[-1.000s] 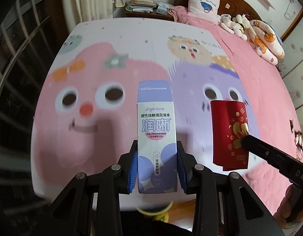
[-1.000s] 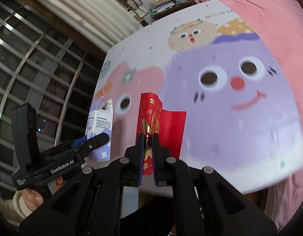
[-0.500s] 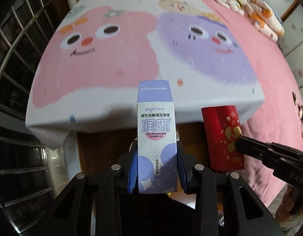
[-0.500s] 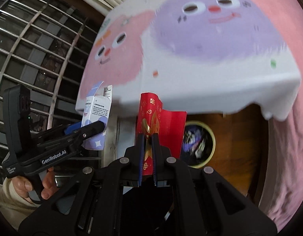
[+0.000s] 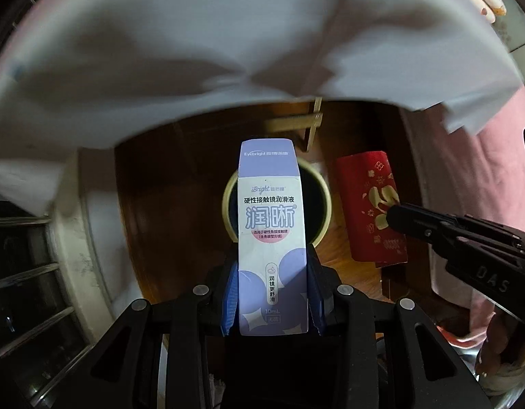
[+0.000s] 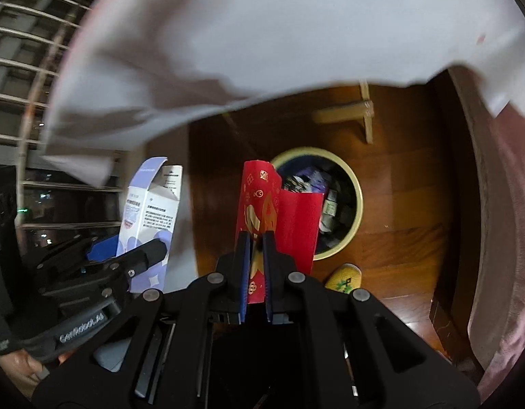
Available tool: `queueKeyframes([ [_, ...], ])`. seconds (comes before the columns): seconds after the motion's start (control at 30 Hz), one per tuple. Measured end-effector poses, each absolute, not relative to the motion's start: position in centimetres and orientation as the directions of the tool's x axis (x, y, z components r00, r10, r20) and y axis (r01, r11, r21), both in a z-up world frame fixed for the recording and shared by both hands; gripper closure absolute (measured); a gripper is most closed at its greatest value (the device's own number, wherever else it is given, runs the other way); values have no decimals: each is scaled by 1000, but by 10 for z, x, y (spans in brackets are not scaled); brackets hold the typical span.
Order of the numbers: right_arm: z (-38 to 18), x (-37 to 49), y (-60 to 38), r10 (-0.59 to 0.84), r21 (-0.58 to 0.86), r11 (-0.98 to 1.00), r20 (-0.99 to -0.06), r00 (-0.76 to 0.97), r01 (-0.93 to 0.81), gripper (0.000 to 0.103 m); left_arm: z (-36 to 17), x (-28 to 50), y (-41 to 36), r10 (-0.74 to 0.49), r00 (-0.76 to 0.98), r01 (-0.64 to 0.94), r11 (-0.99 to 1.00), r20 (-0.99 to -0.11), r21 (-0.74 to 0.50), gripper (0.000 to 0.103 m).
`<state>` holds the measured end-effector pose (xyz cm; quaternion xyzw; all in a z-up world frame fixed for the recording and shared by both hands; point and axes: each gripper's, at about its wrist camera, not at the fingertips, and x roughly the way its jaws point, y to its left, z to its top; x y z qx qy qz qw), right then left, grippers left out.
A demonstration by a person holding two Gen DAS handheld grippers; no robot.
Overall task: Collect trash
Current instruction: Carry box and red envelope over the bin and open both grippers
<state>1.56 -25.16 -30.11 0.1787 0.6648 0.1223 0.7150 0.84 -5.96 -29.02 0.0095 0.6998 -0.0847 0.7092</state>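
Tongs (image 5: pixel 272 293) now lower, over bin (image 5: pixel 325 197).

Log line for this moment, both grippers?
left gripper: shut on carton | right gripper: shut on red envelope | trash bin: below

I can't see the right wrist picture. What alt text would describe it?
The right claw pinches a red envelope above a round bin that already holds rubbish on a dark wooden floor. To its left, the left claw grips a white and purple carton. A pale cloth hangs across the top.
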Motion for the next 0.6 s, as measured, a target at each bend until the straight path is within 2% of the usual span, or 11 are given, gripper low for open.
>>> queueKeyframes([
  [0.27, -394, 35, -232, 359, 362, 923, -932, 46, 127, 97, -372, 24, -62, -121, -22, 120, 985, -992, -123, 68],
  [0.33, -416, 39, -230, 354, 356, 923, -934, 37, 147, 97, -384, 30, -62, -112, -24, 120, 986, -993, -114, 64],
  [0.4, -434, 43, -227, 344, 343, 924, -939, 27, 168, 94, -395, 32, -62, -113, -35, 121, 986, -993, -117, 42],
  [0.43, -442, 43, -227, 339, 337, 925, -941, 21, 173, 94, -400, 32, -60, -115, -37, 119, 986, -993, -118, 21],
  [0.47, -450, 43, -226, 336, 333, 926, -942, 13, 175, 93, -403, 33, -58, -101, -33, 117, 988, -994, -104, 16],
  [0.5, -455, 42, -227, 330, 326, 928, -944, 9, 180, 86, -406, 34, -55, -97, -32, 119, 988, -995, -101, 15],
  [0.57, -462, 40, -228, 316, 312, 931, -949, 8, 189, 61, -408, 34, -51, -92, -38, 122, 988, -995, -96, 15],
  [0.6, -462, 40, -228, 318, 315, 930, -948, 12, 192, 58, -407, 34, -49, -89, -34, 125, 988, -995, -93, 15],
])
